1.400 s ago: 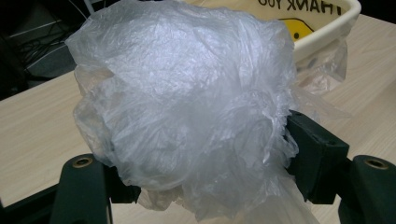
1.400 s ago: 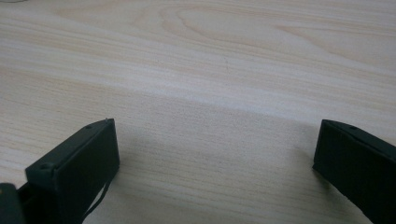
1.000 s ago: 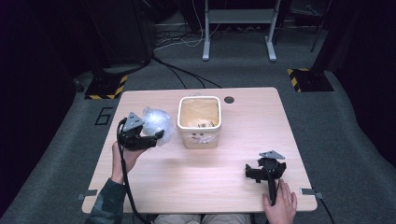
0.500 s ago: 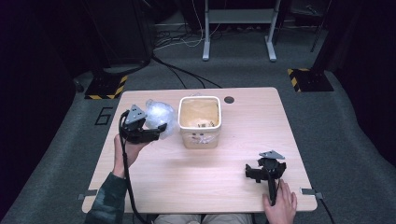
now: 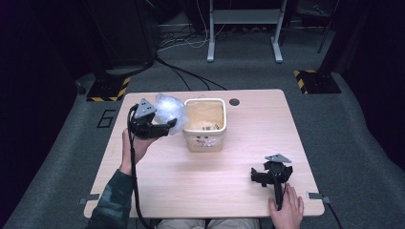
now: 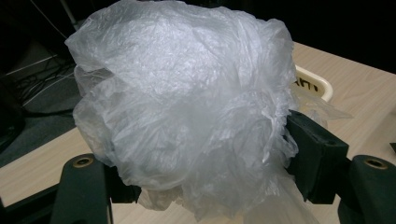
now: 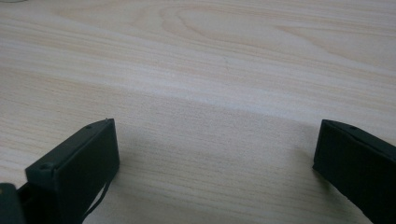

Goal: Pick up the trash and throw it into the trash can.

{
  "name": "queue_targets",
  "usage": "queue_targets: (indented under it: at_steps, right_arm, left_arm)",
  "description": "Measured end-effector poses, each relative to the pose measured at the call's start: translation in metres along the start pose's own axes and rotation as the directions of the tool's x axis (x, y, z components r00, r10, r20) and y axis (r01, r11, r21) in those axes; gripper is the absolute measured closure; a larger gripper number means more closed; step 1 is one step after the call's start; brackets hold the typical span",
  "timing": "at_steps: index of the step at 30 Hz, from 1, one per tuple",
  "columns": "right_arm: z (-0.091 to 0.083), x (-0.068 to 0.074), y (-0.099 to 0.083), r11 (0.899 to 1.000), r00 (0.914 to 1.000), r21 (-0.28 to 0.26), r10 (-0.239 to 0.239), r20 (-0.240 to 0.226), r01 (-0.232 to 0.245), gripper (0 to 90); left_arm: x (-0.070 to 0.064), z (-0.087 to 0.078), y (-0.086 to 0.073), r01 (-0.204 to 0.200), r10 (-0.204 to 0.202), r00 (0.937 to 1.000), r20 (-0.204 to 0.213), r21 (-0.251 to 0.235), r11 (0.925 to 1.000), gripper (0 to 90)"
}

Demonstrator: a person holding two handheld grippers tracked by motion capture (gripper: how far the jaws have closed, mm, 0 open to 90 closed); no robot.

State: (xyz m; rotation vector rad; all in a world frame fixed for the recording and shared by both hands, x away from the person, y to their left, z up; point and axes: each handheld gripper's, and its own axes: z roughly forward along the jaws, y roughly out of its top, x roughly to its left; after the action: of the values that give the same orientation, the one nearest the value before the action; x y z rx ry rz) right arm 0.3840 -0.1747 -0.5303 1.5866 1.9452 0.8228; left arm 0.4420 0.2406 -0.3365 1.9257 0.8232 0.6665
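Left gripper (image 5: 165,125), centre left of the high view, is raised off the table on a bent forearm, jaws clamped on a bag (image 6: 187,107). Right gripper (image 5: 264,174), lower right, rests low with jaws spread wide, the hand (image 5: 286,210) at the bottom edge.

A pale wooden table (image 5: 248,143) stands on grey carpet (image 5: 344,119), with a dim room and metal stand (image 5: 243,19) behind.

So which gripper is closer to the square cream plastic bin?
Left. The left gripper holds a crumpled clear plastic bag right beside the square cream plastic bin. The right gripper rests open on the table, well apart from it.
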Motion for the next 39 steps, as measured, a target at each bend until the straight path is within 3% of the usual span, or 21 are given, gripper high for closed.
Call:
queue_targets:
  at_steps: [24, 34, 39]
  right_arm:
    - [0.0, 0.0, 0.0, 1.0, 1.0, 0.0, 0.0, -0.001, 0.0, 0.0]
    - [0.0, 0.0, 0.0, 1.0, 1.0, 0.0, 0.0, 0.0, 0.0, 0.0]
    - [0.0, 0.0, 0.0, 1.0, 1.0, 0.0, 0.007, 0.0, -0.007, 0.0]
  left_arm:
    - [-0.012, 0.037, 0.019, -0.006, 0.007, 0.9979, 0.064, -0.011, 0.9999, 30.7]
    - [-0.012, 0.064, 0.019, 0.003, -0.004, 0.9953, 0.096, 0.013, 0.9999, 30.7]
    - [-0.015, 0.085, 0.019, 0.003, -0.009, 0.9926, 0.121, 0.047, 0.9989, 30.6]
